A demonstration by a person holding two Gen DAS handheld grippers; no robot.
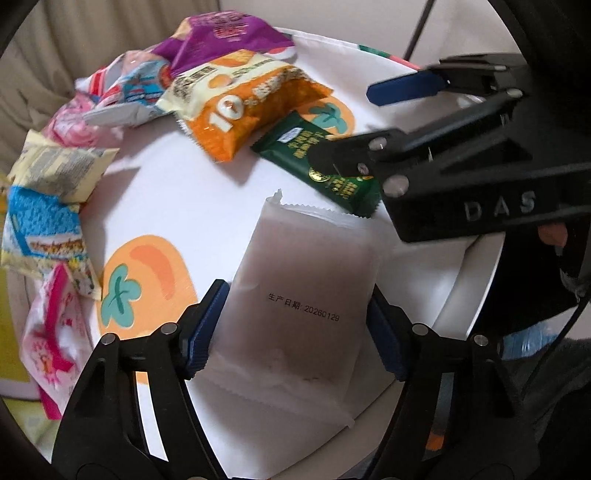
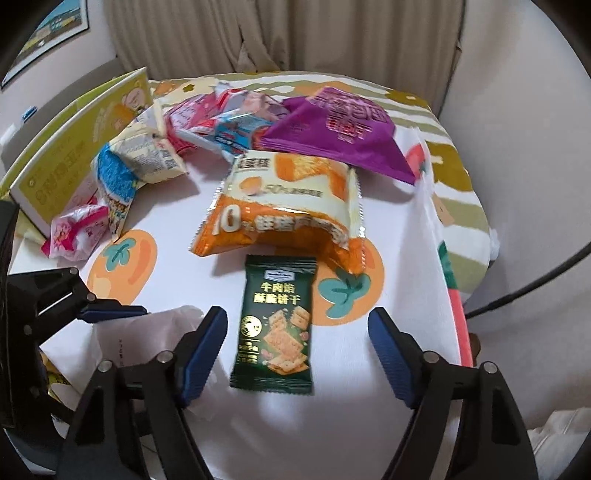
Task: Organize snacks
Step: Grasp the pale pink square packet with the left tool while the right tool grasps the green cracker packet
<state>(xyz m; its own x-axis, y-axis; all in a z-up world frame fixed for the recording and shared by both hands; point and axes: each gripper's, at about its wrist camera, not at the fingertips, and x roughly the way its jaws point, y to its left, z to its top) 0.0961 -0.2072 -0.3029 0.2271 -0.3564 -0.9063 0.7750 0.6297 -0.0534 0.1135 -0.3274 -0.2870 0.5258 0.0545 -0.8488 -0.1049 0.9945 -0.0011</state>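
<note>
My left gripper is shut on a frosted white snack packet with a printed date, held just above the white cloth with orange fruit prints. The packet also shows at the lower left of the right wrist view. My right gripper is open, its fingers either side of a dark green cracker packet lying flat on the cloth. In the left wrist view the right gripper hangs over that green packet. An orange-and-cream snack bag lies just beyond it.
A purple bag, blue, pink and cream packets lie in an arc along the table's far and left side. A yellow-green box stands at the left edge. A curtain hangs behind the table.
</note>
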